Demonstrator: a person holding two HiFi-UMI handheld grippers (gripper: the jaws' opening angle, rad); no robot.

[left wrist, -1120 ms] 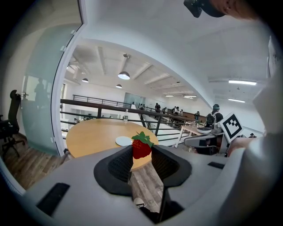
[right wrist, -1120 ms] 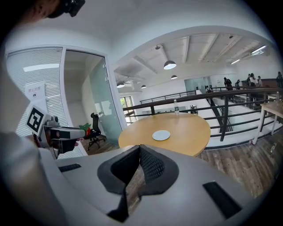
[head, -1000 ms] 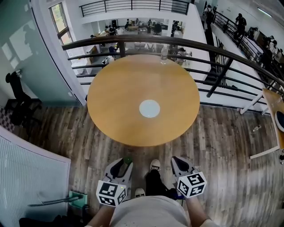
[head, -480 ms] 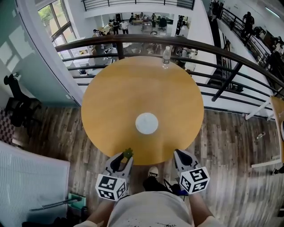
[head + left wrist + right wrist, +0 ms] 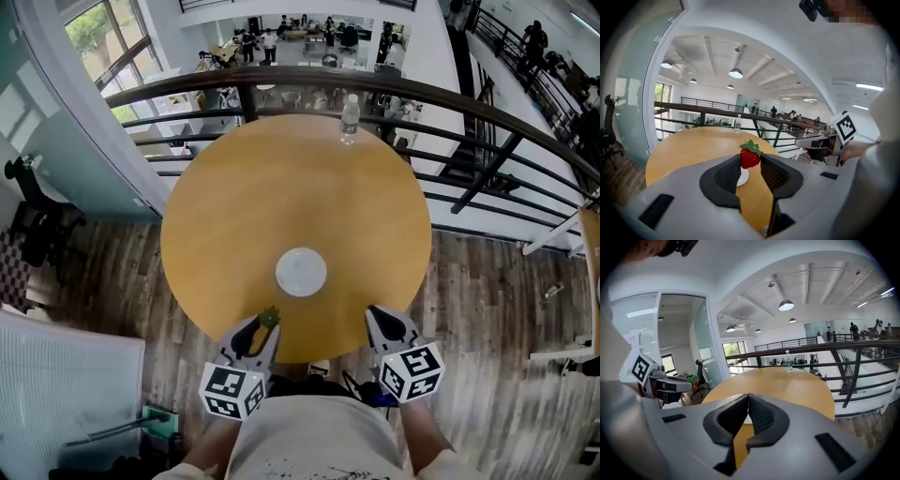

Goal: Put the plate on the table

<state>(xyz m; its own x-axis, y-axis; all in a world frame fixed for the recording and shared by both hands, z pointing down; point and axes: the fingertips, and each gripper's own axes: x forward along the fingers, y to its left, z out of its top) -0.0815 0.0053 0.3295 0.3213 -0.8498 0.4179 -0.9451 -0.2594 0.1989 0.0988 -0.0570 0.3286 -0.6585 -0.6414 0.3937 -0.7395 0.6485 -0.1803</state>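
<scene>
A white plate (image 5: 301, 272) lies on the round wooden table (image 5: 281, 187), toward its near edge. My left gripper (image 5: 265, 325) hovers over that near edge, just left of and short of the plate, shut on a red toy strawberry (image 5: 270, 317) with a green top. In the left gripper view the strawberry (image 5: 750, 157) is pinched between the pads of the left gripper (image 5: 751, 161), and the plate (image 5: 743, 176) shows behind it. My right gripper (image 5: 375, 316) is at the table's edge, right of the plate. Its tips (image 5: 748, 397) meet with nothing between them.
A clear water bottle (image 5: 349, 120) stands at the table's far edge. Just behind it runs a dark metal railing (image 5: 469, 122) with a drop to a lower floor. A black chair (image 5: 28, 216) is at the left, a white panel (image 5: 66, 375) at the near left.
The person has walked up to the table. Both grippers went from over the floor to the table's near edge, and the plate now lies close ahead. The strawberry stays held.
</scene>
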